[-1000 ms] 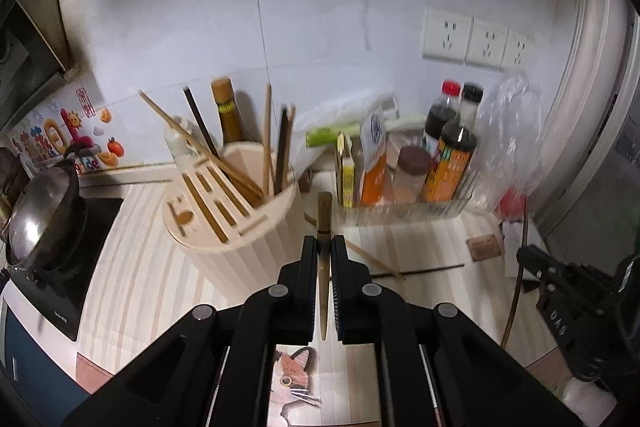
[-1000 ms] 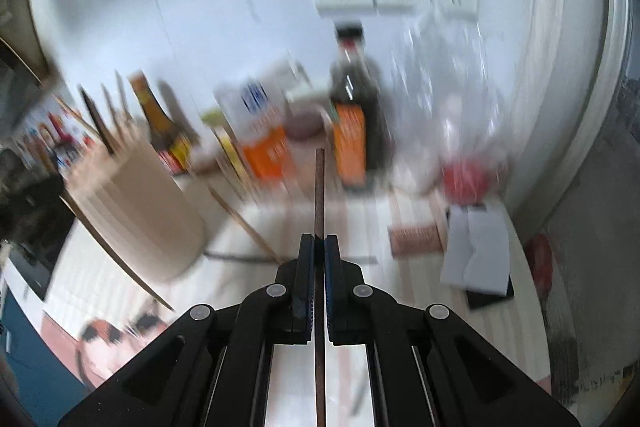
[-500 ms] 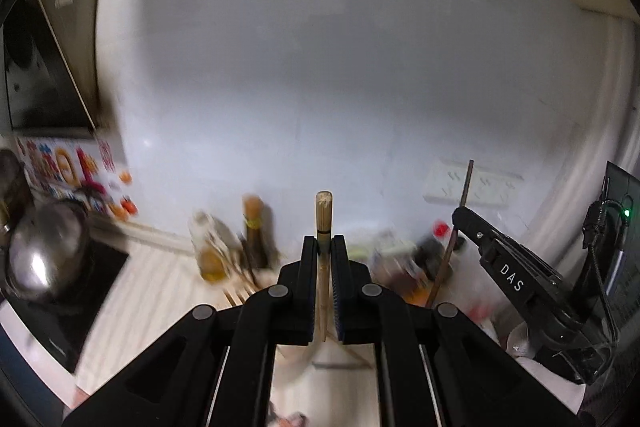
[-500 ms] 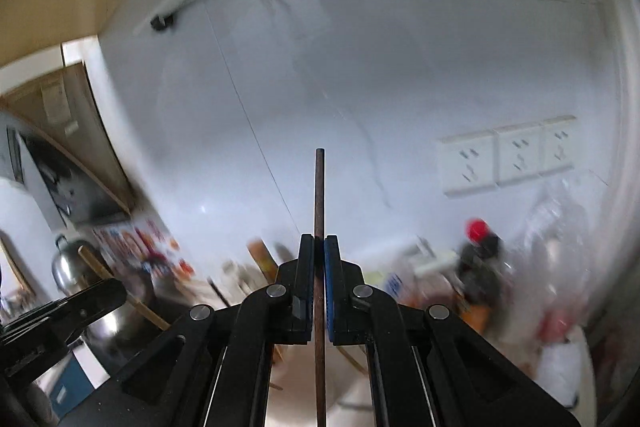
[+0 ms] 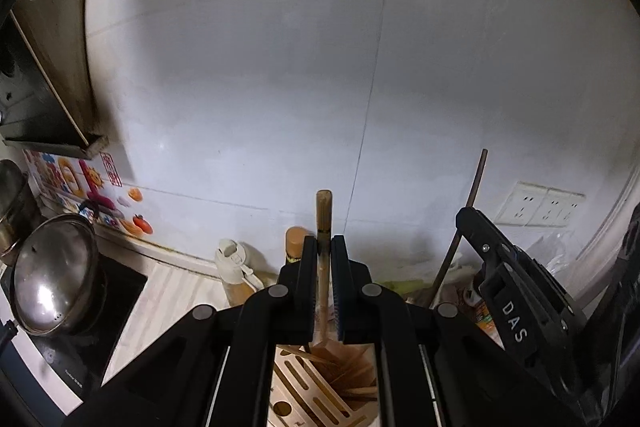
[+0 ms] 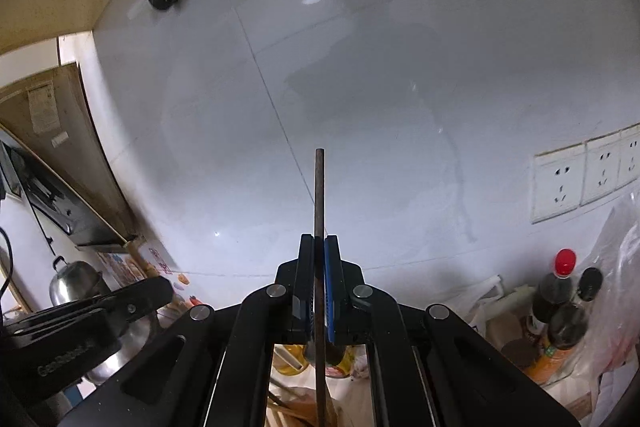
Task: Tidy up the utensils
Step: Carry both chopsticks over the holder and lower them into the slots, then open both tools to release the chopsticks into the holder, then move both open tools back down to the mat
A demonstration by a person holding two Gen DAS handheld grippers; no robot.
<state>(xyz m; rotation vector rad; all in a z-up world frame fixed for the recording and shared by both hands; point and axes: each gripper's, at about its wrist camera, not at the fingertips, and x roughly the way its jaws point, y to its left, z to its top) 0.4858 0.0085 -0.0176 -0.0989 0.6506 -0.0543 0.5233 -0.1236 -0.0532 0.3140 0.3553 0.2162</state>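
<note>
1. Basically, the left gripper (image 5: 324,259) pinches a bamboo chopstick (image 5: 323,211) upright at lower centre of the left view, its lower end over the round well of the wooden utensil holder (image 5: 320,395) at the bottom edge.
2. To do it well, I'd keep the stick vertical, lower it straight into the well clear of the slotted section, and release only once the tip is inside.
3. The right gripper (image 6: 319,263) is clamped on a dark chopstick (image 6: 319,187), also upright; judged next in line.
4. Counts: two grippers, two held chopsticks, one holder, two dark sauce bottles (image 6: 560,303) at lower right, three wall sockets (image 6: 560,187) partly cropped, one steel pot lid (image 5: 52,275).
</note>
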